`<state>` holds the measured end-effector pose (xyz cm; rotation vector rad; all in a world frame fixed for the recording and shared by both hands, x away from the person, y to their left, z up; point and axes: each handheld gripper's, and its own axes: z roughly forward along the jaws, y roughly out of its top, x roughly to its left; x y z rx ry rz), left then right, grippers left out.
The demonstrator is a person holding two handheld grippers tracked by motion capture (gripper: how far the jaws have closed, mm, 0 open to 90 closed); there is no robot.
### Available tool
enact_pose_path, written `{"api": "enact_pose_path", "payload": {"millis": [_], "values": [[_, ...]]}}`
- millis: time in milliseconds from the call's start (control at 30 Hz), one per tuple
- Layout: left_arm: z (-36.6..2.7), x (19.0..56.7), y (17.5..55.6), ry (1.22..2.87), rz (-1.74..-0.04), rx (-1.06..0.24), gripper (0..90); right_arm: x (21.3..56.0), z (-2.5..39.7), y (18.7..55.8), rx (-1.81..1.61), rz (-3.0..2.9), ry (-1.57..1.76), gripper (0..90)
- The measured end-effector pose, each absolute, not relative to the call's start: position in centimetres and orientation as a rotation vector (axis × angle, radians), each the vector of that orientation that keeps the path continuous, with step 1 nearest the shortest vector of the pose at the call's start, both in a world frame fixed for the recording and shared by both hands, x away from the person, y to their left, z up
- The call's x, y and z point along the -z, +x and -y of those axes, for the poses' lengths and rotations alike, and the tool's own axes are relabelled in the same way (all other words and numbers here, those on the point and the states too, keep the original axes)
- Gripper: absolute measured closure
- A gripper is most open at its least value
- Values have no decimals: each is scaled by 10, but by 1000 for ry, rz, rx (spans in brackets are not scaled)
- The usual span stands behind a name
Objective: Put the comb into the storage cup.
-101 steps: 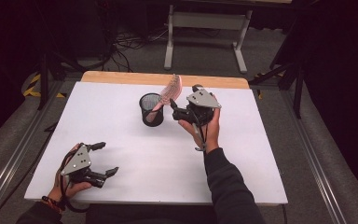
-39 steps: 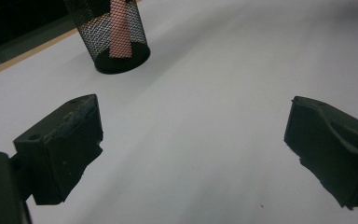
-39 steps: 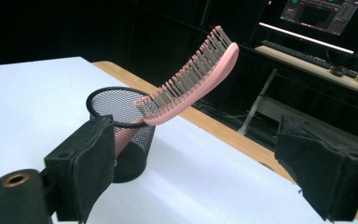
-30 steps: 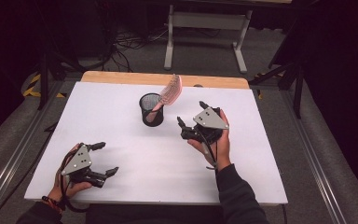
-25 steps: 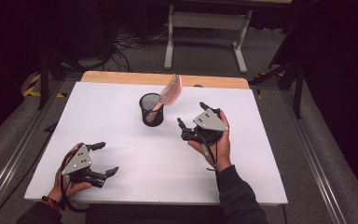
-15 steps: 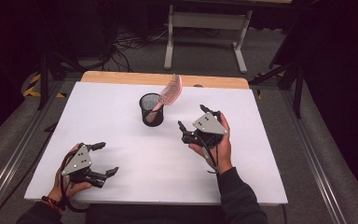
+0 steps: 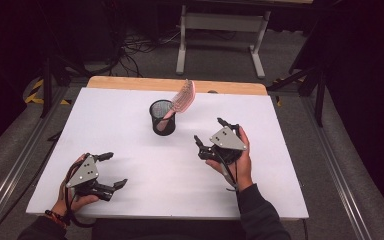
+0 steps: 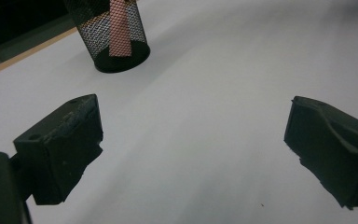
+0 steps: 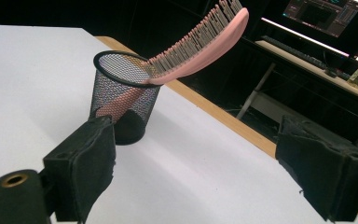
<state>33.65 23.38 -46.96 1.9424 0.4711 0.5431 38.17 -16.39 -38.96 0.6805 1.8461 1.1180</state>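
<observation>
High view: a white table (image 7: 130,115) is seen, with a black mesh cup (image 7: 162,117) standing upright toward its far edge, and everything else is placed here against that cup. A pink brush (image 7: 182,97) is lodged in the cup, handle down inside the mesh and bristled head leaning out over the rim on the side away from the left gripper. The right gripper (image 7: 211,136) is held near the cup, on the side the brush leans toward and a little nearer the person, apart from both; its jaws are spread wide and nothing is held between them. The left gripper (image 7: 109,170) is kept well apart from the cup, at the near edge of the table, its jaws likewise spread wide and empty. In the right gripper view the cup (image 9: 123,100) and the slanted brush (image 9: 200,39) are seen beyond the open jaws. In the left gripper view the cup (image 8: 114,39) is seen far off, with the brush handle (image 8: 119,28) visible through the mesh. The placing is judged done, yet risk remains: the cup looks light and the brush top-heavy, so a knock from the nearby right gripper, or its trailing cable, could tip the cup toward the lean and spill the brush onto the table.
</observation>
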Motion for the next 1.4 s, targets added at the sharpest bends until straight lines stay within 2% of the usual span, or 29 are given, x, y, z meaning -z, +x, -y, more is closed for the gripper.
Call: {"api": "enact_pose_path", "payload": {"millis": [1400], "values": [[-233,468,334,1942,-461,-561,54,408,203,346,-1093,-1867,618,125]]}}
